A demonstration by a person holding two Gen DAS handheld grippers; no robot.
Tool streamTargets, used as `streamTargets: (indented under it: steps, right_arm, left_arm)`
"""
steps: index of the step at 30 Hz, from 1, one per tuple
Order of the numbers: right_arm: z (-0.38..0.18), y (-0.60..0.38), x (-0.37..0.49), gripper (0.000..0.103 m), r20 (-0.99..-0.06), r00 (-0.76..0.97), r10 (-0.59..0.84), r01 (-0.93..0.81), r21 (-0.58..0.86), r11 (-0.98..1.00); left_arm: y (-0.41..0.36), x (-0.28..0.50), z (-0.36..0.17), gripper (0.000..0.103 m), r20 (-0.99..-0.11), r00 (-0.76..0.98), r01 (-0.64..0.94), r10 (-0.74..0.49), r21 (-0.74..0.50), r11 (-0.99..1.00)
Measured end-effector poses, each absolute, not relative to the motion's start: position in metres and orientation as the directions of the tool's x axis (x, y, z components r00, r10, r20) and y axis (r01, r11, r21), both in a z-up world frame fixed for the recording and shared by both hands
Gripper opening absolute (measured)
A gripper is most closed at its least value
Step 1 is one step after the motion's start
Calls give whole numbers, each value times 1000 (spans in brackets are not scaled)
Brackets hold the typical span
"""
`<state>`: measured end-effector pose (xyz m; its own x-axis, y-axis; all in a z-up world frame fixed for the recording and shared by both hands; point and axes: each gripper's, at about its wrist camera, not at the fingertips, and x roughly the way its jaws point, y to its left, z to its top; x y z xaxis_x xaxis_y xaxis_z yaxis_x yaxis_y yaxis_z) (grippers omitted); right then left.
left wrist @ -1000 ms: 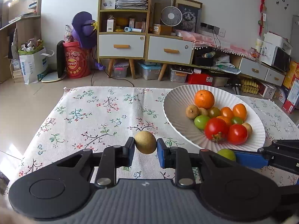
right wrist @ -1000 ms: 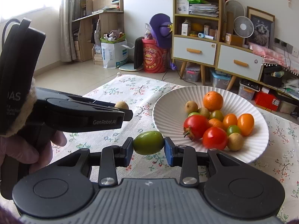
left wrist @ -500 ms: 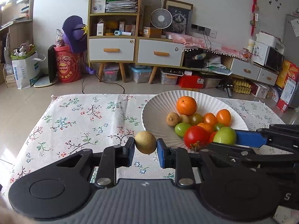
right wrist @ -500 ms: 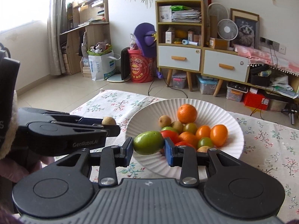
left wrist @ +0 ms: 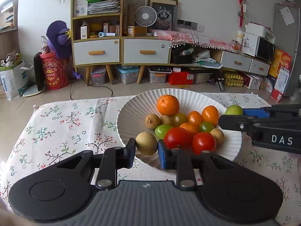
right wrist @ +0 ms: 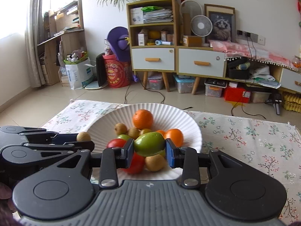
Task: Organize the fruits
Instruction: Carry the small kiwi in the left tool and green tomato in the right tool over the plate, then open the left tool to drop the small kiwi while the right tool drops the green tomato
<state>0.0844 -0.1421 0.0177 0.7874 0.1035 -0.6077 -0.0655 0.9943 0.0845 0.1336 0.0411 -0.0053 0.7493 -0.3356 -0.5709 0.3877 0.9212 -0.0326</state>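
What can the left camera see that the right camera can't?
Only the left wrist view shows the white fridge and egg trays on the far right. Only the right wrist view shows the window curtain on the left. Both show the white plate of fruit, the brown fruit in the left gripper and the green fruit in the right gripper.

a floral tablecloth (left wrist: 65,124) covers the counter beneath the tongs. beyond them stand a wooden shelf cabinet (left wrist: 96,28), a small white fan (left wrist: 145,16), a framed cat picture (right wrist: 221,25) and a red drum (left wrist: 54,73).
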Motion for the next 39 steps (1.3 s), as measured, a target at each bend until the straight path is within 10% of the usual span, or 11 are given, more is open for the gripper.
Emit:
streamTargets:
  steps: [32,39]
  right_arm:
    - [3,-164,95,33,-649,754,100,-49,95,994]
    - [7,-163,93,47,-644,758,104,-55,95,994]
  left_arm:
    - [31,134,-10,28,-569,746,419,-347,-4,908]
    - [32,132,-8,38,-565,751,413,-341,1,911]
